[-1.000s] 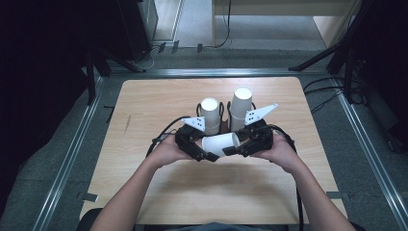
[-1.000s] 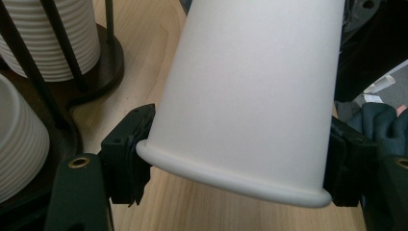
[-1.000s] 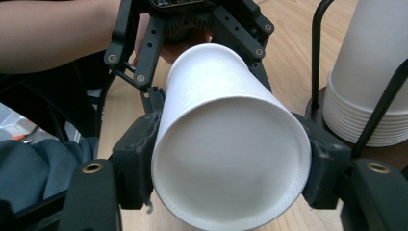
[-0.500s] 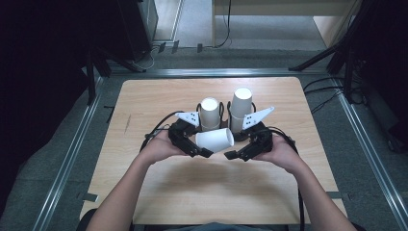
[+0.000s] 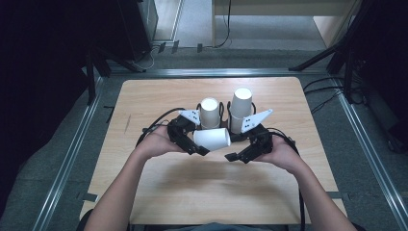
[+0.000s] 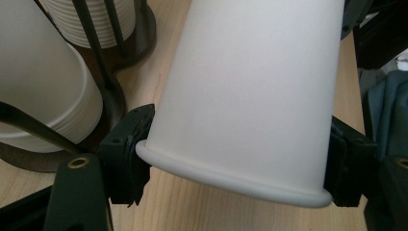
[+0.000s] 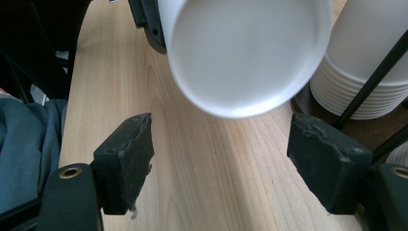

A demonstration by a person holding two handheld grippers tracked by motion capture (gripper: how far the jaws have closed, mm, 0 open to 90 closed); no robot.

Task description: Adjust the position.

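the left gripper [image 5: 192,139] clamps a single white paper cup [image 5: 211,138] near its rolled rim, one black pad on each side of the wall, as the left gripper view shows [image 6: 240,86]. the cup lies on its side above the wooden table [image 5: 207,192], held clear of the surface, rim toward the person's left and base toward the right. the right gripper [image 5: 243,153] sits just beside the cup's base end, jaws apart with nothing between the pads; they have just been opening. in the right gripper view the cup's closed base [image 7: 245,53] floats ahead of and above the two spread pads, not touching either. behind the held cup stand two stacks of inverted white paper cups, the left stack [image 5: 210,111] shorter and the right stack [image 5: 240,108] taller, each in a black wire holder [image 5: 224,111]. both stacks are near the grippers, toward the far half of the table.
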